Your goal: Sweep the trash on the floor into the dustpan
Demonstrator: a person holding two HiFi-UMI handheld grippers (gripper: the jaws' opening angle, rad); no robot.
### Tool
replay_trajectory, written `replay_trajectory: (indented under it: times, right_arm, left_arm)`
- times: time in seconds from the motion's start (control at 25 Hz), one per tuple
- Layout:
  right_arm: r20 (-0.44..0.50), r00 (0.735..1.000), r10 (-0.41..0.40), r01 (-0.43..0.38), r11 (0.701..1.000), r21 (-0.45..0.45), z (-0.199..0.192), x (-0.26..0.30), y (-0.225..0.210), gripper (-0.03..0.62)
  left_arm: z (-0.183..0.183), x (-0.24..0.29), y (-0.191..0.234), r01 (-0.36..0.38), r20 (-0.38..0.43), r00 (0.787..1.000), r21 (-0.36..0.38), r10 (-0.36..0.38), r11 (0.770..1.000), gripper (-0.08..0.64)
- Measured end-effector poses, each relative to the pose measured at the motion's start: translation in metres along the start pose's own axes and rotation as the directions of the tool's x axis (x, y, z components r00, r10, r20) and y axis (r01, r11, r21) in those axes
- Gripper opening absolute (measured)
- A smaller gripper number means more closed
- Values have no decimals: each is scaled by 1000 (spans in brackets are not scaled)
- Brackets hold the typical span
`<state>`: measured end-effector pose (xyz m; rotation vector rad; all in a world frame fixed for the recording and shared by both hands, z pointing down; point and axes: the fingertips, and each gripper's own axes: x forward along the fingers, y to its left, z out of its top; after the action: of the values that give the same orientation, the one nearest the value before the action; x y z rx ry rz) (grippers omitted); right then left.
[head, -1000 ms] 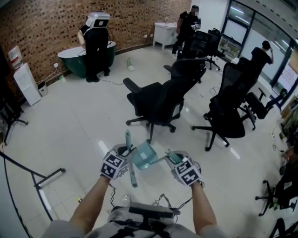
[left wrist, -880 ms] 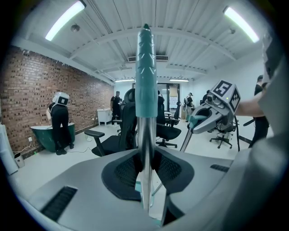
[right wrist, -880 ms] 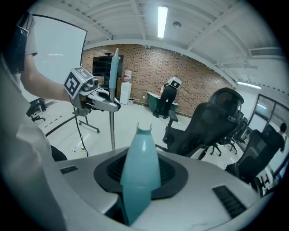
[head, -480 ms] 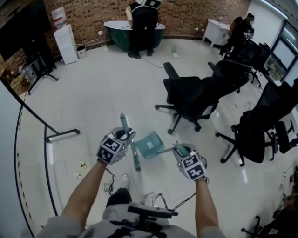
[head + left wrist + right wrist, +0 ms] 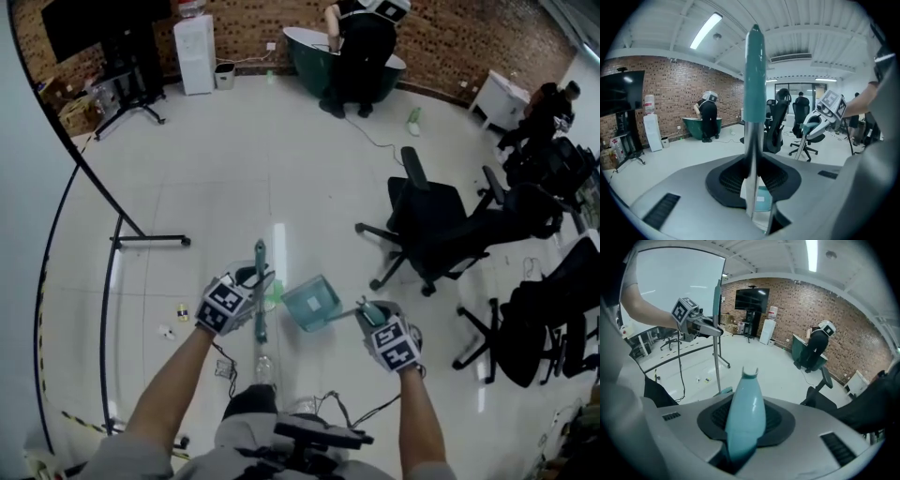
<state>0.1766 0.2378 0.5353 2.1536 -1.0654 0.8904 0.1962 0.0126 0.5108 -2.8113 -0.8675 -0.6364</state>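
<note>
Since a second ago the office chairs lie further right, at 2 o'clock. Trash scraps sit at 9 o'clock, near the black stand. Your left gripper clamps the broom handle. Your right gripper grips the handle of the dustpan. Open floor spreads at 12 o'clock.

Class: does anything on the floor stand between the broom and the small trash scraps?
Nothing visible does: the trash scraps lie on bare floor left of the broom, short of the black stand.
</note>
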Motion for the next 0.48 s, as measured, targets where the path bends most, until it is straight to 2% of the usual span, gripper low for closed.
replay_trajectory:
  times: [0.12, 0.24, 0.48]
  right_arm:
    - [-34, 999, 43, -45, 998, -52, 10, 32, 11, 103]
    - [-73, 993, 93, -101, 989, -105, 11, 63, 19, 102]
    - [-120, 973, 199, -221, 950, -219, 3, 126, 30, 102]
  left_arm:
    - [-26, -4, 27, -21, -20, 1000, -22, 21, 1000, 81]
    - [-51, -2, 50, -43, -45, 998, -8, 43, 999, 81]
    - [-106, 17, 87, -109, -102, 989, -30, 106, 994, 81]
